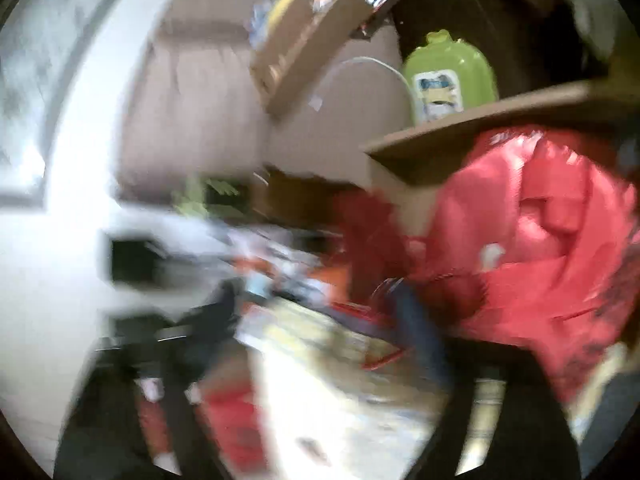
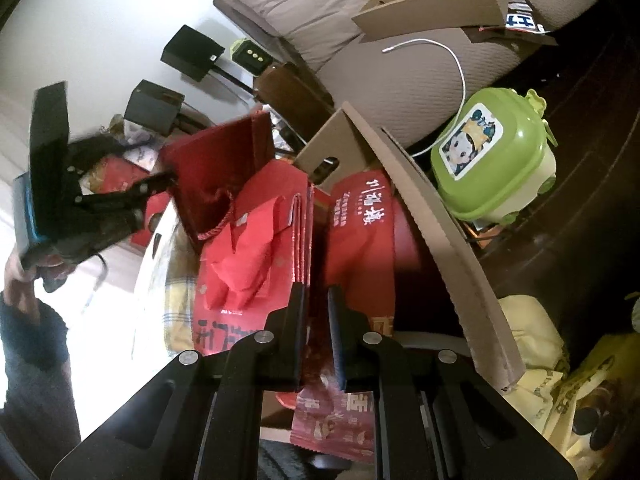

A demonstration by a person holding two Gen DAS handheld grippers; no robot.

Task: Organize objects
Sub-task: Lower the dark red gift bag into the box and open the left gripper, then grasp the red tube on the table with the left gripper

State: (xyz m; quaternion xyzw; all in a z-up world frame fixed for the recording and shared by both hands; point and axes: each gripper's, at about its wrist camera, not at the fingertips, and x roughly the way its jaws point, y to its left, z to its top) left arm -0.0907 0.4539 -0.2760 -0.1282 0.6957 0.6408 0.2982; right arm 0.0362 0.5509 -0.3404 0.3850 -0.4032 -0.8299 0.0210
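My right gripper (image 2: 318, 292) is shut on a flat red packet (image 2: 332, 424) with gold print, held over a cardboard box (image 2: 432, 216) packed with red gift bags (image 2: 256, 240). My left gripper (image 2: 166, 179) shows in the right wrist view at the left, its fingertips pinching the edge of a dark red paper bag (image 2: 216, 176) that has a cord handle. The left wrist view is badly blurred: a red bag (image 1: 532, 240) fills its right side under a cardboard flap (image 1: 480, 124), and my own fingers there are smeared.
A green child's case (image 2: 496, 160) with a cartoon sticker stands right of the box; it also shows in the left wrist view (image 1: 448, 76). A grey sofa (image 2: 360, 52) holds another cardboard box (image 2: 440, 4) and a white cable (image 2: 452, 60). Yellow bags (image 2: 536, 340) lie at the lower right.
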